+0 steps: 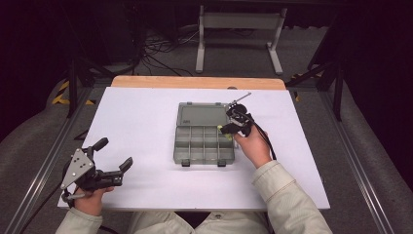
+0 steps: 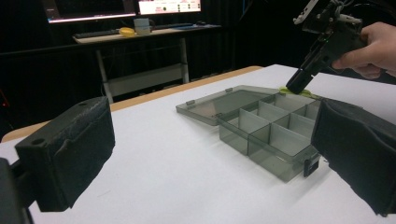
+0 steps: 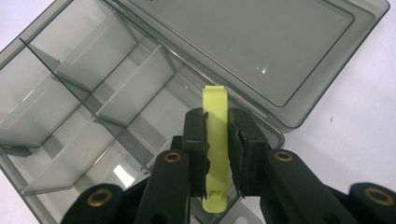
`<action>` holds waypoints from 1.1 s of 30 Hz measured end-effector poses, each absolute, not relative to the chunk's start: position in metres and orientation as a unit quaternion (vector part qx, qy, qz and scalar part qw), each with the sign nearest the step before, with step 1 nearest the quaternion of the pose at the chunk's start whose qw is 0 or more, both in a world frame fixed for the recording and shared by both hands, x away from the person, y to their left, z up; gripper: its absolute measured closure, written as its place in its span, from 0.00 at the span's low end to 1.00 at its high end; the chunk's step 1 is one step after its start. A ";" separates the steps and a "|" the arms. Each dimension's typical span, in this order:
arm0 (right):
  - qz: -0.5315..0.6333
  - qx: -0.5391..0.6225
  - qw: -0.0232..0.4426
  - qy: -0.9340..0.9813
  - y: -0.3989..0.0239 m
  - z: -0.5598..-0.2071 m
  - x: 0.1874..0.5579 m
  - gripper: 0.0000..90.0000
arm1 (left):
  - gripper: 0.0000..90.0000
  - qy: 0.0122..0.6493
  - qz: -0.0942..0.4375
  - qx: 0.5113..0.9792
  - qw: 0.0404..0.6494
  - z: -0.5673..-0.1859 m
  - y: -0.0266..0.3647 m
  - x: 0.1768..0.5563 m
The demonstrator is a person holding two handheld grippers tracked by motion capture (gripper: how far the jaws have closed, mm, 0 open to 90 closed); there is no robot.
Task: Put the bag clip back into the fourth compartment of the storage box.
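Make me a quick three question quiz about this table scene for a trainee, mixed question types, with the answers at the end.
1. True or false: the compartment box has its lid open.
2. What does the right gripper hold? A) a yellow-green strip B) a screw C) nothing
3. How do the jaws of the left gripper stand?

Key
1. True; the lid lies flat behind the compartments.
2. A; the yellow-green strip is pinched over the box's corner.
3. Wide apart, with nothing between them, away from the box.
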State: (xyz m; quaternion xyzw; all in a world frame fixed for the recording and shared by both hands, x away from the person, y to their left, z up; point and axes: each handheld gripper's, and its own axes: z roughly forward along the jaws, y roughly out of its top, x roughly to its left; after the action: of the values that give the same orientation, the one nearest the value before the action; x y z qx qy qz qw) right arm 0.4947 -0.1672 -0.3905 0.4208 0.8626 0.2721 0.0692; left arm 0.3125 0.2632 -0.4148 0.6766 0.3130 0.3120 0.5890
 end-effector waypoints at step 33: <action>0.351 0.345 0.145 0.858 -0.178 -0.341 0.445 0.10 | 0.00 0.312 0.312 0.677 0.589 -0.415 0.263 0.312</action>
State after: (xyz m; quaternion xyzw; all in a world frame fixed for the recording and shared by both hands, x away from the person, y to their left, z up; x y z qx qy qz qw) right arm 0.4449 -0.1776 -0.3413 0.3446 0.8584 0.3513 0.1449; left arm 0.3125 0.2630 -0.4148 0.6772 0.3125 0.3120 0.5886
